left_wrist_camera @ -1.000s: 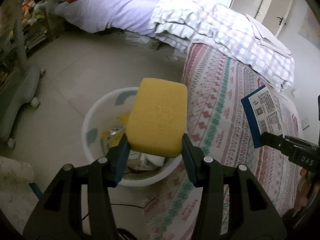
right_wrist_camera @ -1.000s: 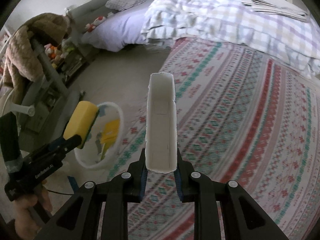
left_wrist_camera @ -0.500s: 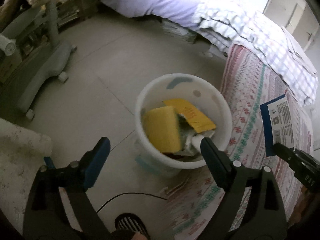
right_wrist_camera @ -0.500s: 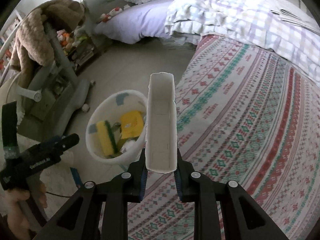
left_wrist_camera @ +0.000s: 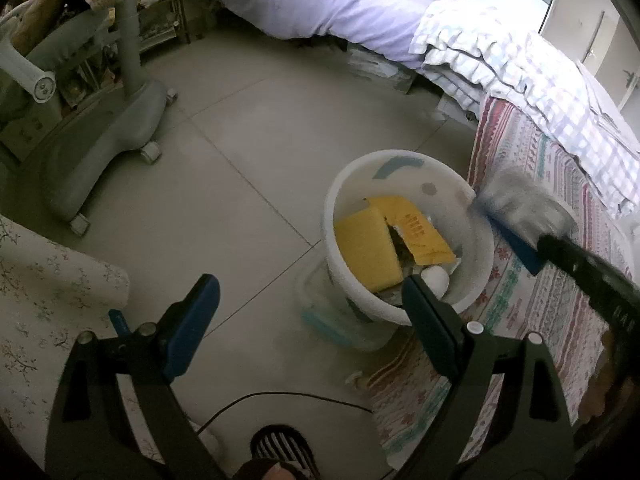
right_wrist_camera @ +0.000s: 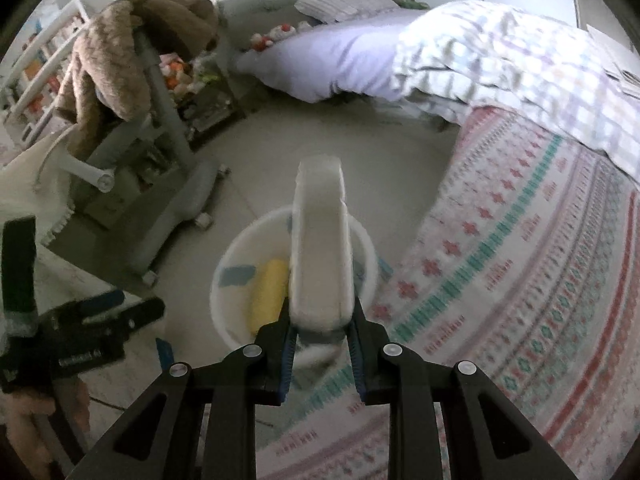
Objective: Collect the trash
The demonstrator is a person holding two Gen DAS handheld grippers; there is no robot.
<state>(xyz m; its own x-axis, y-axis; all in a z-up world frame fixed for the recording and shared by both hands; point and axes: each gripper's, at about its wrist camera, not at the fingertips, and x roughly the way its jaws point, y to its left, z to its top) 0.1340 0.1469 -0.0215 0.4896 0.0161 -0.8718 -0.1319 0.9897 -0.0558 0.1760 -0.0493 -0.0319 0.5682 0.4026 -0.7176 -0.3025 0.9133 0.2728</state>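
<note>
The bed (right_wrist_camera: 540, 264) with its patterned cover fills the right side, a checked quilt (right_wrist_camera: 500, 60) heaped at its far end, and a grey wheeled chair base (left_wrist_camera: 104, 152) stands on the tiled floor (left_wrist_camera: 240, 152) to the left. Just beside the bed's edge sits the white bin (left_wrist_camera: 486, 280), round and open-topped. Inside it lies a yellow sponge (left_wrist_camera: 366, 252), flat side up and leaning against the near-left wall, its long axis running from the rim down toward the bin's middle; next to it are a yellow packet (left_wrist_camera: 420, 232) and a white rounded item (left_wrist_camera: 435, 278).

The right gripper (right_wrist_camera: 321, 330) hovers over the bin, its jaws closed tight on the lower end of a flat white box (right_wrist_camera: 320, 248) — the box's long axis points straight away along the fingers, its far end above the bin's far rim. From the left wrist view it is a blurred shape with a blue face, at the bin's right rim.

The left gripper (left_wrist_camera: 310, 312) hangs above the floor on the near side of the bin — jaws spread wide, nothing between them, its right finger (left_wrist_camera: 430, 328) overlapping the bin's near rim in view.
</note>
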